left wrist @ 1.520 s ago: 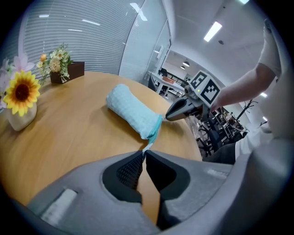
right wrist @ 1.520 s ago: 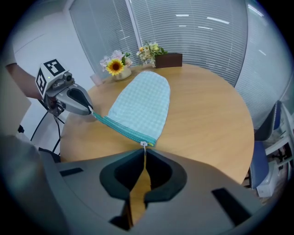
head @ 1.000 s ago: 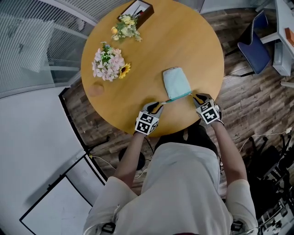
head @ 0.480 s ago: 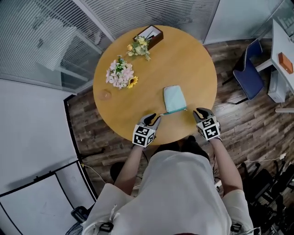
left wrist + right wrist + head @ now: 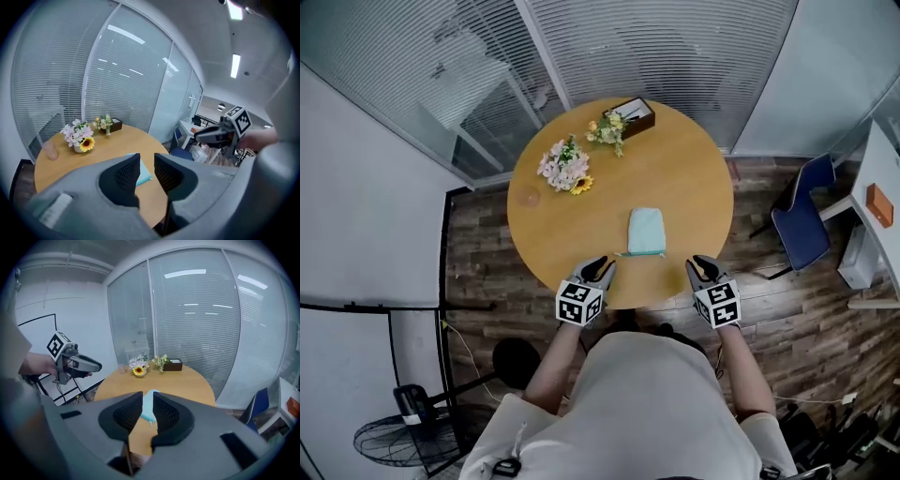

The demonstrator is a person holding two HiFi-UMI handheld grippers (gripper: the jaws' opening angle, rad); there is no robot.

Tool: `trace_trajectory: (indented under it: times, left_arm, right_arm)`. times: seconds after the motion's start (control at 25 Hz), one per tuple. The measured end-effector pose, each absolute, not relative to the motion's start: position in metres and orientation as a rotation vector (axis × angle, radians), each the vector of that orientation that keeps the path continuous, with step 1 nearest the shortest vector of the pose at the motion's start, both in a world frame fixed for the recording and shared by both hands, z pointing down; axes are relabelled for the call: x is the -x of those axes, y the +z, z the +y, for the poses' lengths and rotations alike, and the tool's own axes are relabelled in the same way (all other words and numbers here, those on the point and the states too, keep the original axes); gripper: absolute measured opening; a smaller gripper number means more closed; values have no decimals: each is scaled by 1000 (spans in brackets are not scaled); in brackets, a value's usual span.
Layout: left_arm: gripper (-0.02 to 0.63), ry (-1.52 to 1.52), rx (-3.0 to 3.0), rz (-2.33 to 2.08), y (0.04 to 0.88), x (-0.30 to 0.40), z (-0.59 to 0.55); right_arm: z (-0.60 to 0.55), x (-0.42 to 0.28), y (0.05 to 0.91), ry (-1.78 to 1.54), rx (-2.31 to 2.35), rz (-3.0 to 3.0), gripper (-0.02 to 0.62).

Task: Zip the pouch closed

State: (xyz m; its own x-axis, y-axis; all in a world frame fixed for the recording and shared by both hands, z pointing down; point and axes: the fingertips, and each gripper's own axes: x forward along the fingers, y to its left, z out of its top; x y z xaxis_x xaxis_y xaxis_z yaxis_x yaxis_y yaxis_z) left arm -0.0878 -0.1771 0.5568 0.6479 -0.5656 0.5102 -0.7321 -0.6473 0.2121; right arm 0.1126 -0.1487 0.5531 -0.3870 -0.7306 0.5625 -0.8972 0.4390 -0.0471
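A light teal pouch lies flat on the round wooden table, near its front edge. Its zip runs along the near end, and I cannot tell how far it is closed. My left gripper hovers at the table's near edge, left of the pouch and apart from it. At the edge on the other side, my right gripper also touches nothing. Both stand slightly open and empty. The pouch shows through the left gripper's jaw gap. In the right gripper view the pouch lies beyond that gripper.
A pink bouquet, a smaller yellow bouquet, a dark box and a small glass sit on the table's far half. A blue chair stands to the right, and glass walls with blinds run behind.
Both grippers have let go of the pouch's near end and drawn back to the table edge. The head view has risen, so the table looks smaller.
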Motion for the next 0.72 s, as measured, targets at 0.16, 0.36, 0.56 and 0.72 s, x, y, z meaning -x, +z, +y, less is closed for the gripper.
trace_trajectory:
  times: [0.16,0.36,0.56,0.72]
  left_arm:
    - [98,445,-2502,-1099,517,81,-149]
    - [98,366,-2514,-1195,484,83,-107]
    - [97,330,-2488,-1284,465,90,-70]
    - [97,321,-2498,-1320,452,97,-48]
  right_arm:
    - [-128,-125,522,400,-1332,-2306,69]
    - [-101,-133,497,324,-1271,-2387,69]
    - [-76,-135,481,289,-1228,-2447,69]
    - [-65,-132,465,256,-1245,-2476,66]
